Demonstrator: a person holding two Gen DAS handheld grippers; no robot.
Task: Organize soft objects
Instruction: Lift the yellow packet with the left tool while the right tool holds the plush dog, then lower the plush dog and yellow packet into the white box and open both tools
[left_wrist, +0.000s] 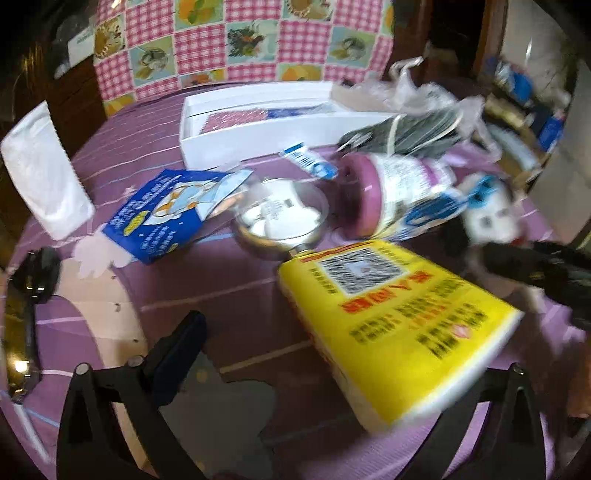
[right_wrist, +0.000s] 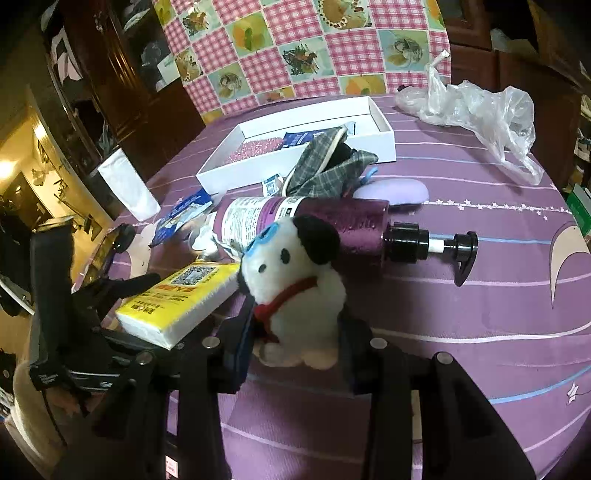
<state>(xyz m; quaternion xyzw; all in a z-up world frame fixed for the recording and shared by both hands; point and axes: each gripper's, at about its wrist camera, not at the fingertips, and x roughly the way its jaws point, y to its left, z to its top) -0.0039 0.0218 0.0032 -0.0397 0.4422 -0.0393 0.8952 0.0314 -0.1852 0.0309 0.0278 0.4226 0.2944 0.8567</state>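
My right gripper (right_wrist: 295, 328) is shut on a white plush dog (right_wrist: 295, 280) with black ears and a red collar, holding it by the body; the dog also shows in the left wrist view (left_wrist: 491, 214). My left gripper (left_wrist: 328, 354) is open around a yellow tissue pack (left_wrist: 402, 325), also seen in the right wrist view (right_wrist: 181, 299); one finger (left_wrist: 177, 354) stands clear of it on the left. A white box (right_wrist: 295, 147) at the back holds a pink sparkly item and a blue packet. A plaid fabric pouch (right_wrist: 328, 166) leans at the box's front.
A purple pump bottle (right_wrist: 332, 225) lies on its side behind the dog. A steel bowl (left_wrist: 280, 221), a blue packet (left_wrist: 162, 218), a lilac soap-like piece (right_wrist: 395, 192), a crumpled plastic bag (right_wrist: 476, 110) and a white bag (left_wrist: 44, 173) lie on the purple cloth.
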